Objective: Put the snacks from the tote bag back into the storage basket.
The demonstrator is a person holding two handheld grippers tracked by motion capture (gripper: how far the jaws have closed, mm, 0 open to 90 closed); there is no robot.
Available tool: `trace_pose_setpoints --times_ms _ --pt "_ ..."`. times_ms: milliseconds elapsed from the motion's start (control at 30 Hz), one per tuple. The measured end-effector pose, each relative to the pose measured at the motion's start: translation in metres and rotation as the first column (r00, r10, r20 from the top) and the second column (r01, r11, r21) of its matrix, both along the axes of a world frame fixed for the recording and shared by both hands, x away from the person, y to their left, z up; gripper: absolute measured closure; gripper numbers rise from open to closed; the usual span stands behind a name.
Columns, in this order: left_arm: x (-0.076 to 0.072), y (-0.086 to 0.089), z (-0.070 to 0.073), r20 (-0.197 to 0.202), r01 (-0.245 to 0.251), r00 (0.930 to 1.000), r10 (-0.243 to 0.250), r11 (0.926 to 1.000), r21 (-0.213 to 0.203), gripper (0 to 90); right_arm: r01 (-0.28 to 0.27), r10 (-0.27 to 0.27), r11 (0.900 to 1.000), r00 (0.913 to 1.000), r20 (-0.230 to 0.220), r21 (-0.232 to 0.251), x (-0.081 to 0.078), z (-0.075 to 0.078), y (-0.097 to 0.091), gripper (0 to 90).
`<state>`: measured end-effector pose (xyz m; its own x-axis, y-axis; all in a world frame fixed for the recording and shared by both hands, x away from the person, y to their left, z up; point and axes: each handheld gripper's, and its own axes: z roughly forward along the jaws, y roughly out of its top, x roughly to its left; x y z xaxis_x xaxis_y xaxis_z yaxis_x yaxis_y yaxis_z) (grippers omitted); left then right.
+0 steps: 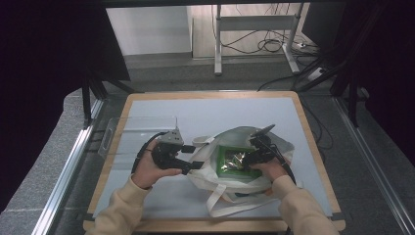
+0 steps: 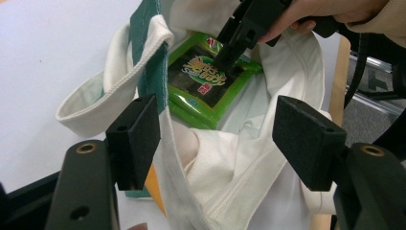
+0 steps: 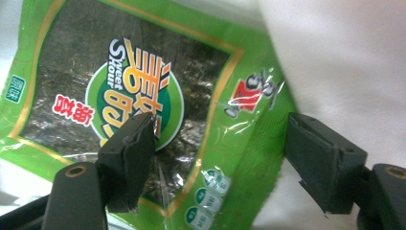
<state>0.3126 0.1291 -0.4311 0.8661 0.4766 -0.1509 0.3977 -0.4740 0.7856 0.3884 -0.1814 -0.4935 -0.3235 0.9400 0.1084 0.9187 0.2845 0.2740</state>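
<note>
Both grippers stand open: right gripper [image 1: 255,155] hovers directly above the green seaweed packet [image 1: 238,161] lying flat inside the white tote bag [image 1: 274,142], while left gripper [image 1: 195,165] straddles the bag's rim

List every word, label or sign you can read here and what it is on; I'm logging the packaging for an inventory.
"Sweet Sour": white Latin letters in the round green emblem on the green seaweed packet.
Large yellow characters in that emblem: not readable with certainty.
Red characters left of the emblem: too blurred.
Small green box at the packet's left edge: too small.
Round icons near the bottom edge: unreadable.
White tote bag: no text visible.
</note>
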Motion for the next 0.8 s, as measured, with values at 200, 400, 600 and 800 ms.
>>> trace_pose_setpoints --times_ms 200,400,600,800 --pt "-0.0003 0.0003 0.0001 0.003 -0.002 1.0 0.002 1.0 0.002 33.4 0.002 -0.002 0.9999 1.0 -0.001 0.016 -0.0004 -0.0001 -0.001 34.5" --pt "0.0004 -0.0007 -0.0019 -0.001 0.0 1.0 0.0 1.0 0.008 33.6 -0.007 0.007 0.9973 1.0 0.0 0.073 -0.0009 0.001 -0.0022 57.5" --pt "-0.0002 -0.0014 -0.0025 -0.005 -0.005 1.0 0.005 1.0 0.002 33.7 -0.01 0.01 0.9923 1.0 0.0 0.123 -0.0013 0.0018 -0.0031 76.2" --pt "0.0008 -0.0002 -0.0031 -0.006 -0.002 1.0 0.002 0.9999 0.013 33.7 -0.006 0.007 0.9862 1.0 -0.004 0.165 -0.0012 0.0035 -0.0038 83.9"
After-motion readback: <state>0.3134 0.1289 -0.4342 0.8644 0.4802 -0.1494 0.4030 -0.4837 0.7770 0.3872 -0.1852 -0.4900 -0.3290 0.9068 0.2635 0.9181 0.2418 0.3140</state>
